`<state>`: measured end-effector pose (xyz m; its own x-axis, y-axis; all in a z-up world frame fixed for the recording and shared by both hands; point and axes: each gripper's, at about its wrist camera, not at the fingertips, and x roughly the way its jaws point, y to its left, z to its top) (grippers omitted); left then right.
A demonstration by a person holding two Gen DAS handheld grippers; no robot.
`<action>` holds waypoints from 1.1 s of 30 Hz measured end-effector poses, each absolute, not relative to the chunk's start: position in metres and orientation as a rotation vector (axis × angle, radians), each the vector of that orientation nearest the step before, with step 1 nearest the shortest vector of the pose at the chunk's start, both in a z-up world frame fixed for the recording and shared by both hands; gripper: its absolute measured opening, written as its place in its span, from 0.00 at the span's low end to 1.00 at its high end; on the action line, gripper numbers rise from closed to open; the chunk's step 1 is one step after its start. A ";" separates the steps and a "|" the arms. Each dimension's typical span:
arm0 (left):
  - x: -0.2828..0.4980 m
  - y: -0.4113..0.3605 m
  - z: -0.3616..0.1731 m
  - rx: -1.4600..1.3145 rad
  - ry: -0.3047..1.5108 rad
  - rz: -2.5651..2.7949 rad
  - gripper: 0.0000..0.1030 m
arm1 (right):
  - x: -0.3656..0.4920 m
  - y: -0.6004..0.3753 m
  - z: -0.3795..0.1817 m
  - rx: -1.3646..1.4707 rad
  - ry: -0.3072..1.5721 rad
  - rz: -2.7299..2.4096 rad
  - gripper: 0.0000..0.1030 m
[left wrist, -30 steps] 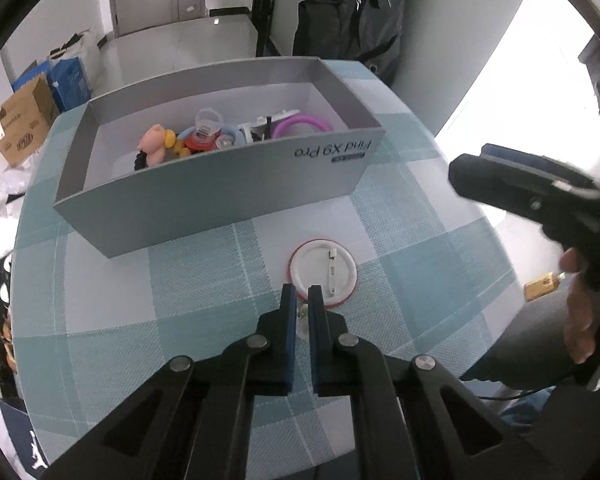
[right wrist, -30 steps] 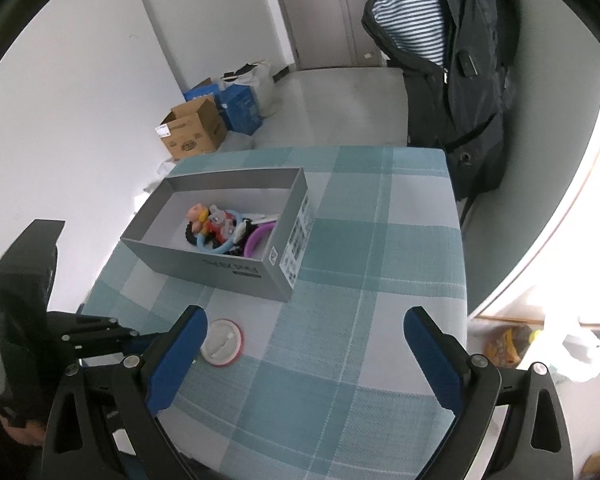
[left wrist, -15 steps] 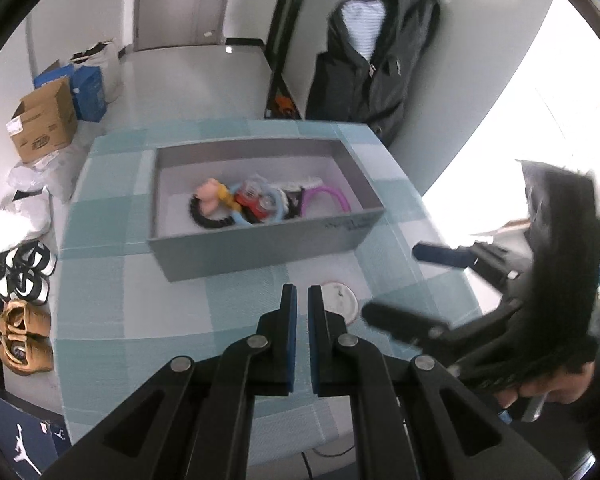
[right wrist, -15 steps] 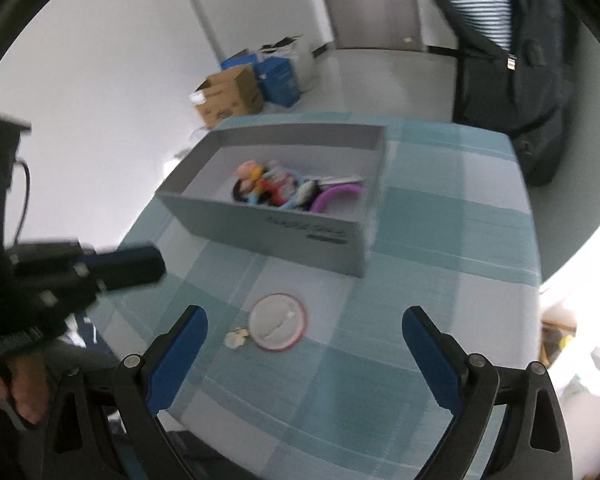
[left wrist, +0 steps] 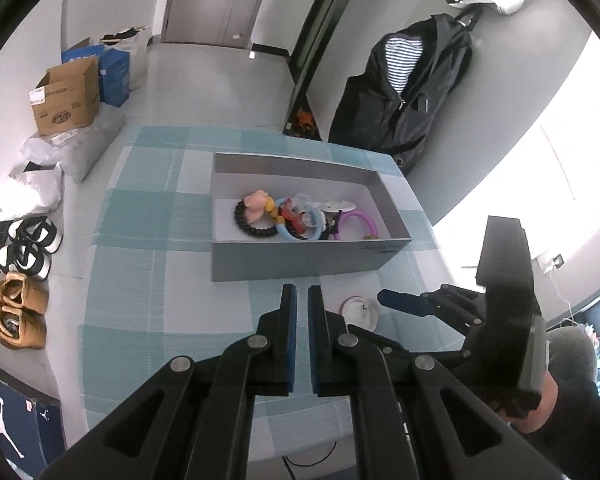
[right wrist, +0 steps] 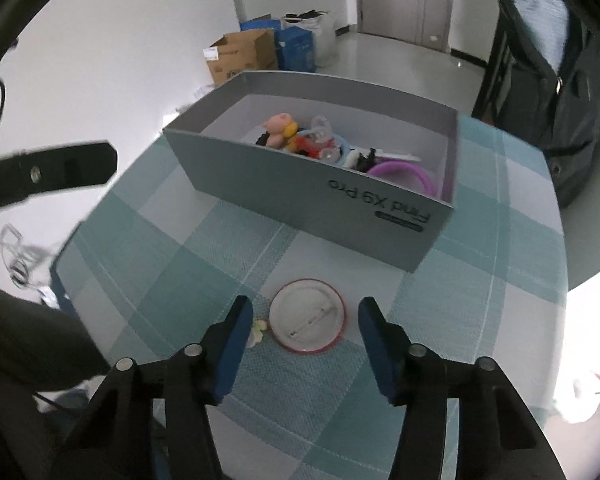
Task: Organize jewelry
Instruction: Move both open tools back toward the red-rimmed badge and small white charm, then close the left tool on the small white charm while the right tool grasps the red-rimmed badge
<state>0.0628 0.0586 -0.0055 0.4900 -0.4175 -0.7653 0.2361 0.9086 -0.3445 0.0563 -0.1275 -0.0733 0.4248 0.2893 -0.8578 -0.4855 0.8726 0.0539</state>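
Step in hand: the right gripper [right wrist: 305, 320] is lining up on the round pin badge [right wrist: 307, 315], the last big piece outside the grey box [right wrist: 320, 200]; I judge this the approach to a pick, not yet a grasp.

Right tongs: part open and just now closing in, with the badge between the blue pads [right wrist: 236, 334] but clear of both, so nothing is gripped.

Left tongs: the left gripper [left wrist: 302, 308] is closed on nothing, held above the table, with the box at 12 o'clock from its tips.

Badge: lies pin side up on the checked tablecloth [right wrist: 204, 264], just short of the box's near wall; from the left gripper it sits at about 2 o'clock.

Small charm: a pale yellowish bit [right wrist: 258, 330] lies just beside the badge at its 9 o'clock, close to the right gripper's left pad; too small to name.

Box contents: a pink toy figure [right wrist: 278, 125], a purple ring [right wrist: 404, 172] and other trinkets already lie inside.

Next move calls for: settling lower so the pads catch the badge's thin rim, closing square across it, then lifting over the near wall toward 12 o'clock. The flat badge may slide, and the left pad may nudge the charm.
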 end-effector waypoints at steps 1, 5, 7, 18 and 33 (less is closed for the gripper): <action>0.063 0.061 -0.006 -0.210 0.984 -0.397 0.01 | 0.055 -0.126 -0.074 -0.230 1.020 0.477 0.46; 0.065 0.069 -0.008 -0.271 0.993 -0.417 0.01 | 0.057 -0.125 -0.077 -0.216 1.042 0.456 0.37; 0.065 0.073 -0.008 -0.308 0.994 -0.443 0.01 | 0.056 -0.121 -0.077 -0.255 1.029 0.453 0.37; 0.073 0.102 -0.032 -0.656 1.058 -0.578 0.01 | 0.063 -0.132 -0.080 -0.203 1.051 0.458 0.14; 0.043 0.014 -0.048 -0.123 1.149 -0.542 0.07 | 0.081 -0.184 -0.076 -0.006 1.069 0.427 0.12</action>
<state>0.0434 0.0143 -0.0483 0.2971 -0.4681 -0.8323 0.3447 0.8654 -0.3637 0.0806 -0.1841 -0.0761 0.4078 0.3362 -0.8489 -0.3417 0.9184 0.1996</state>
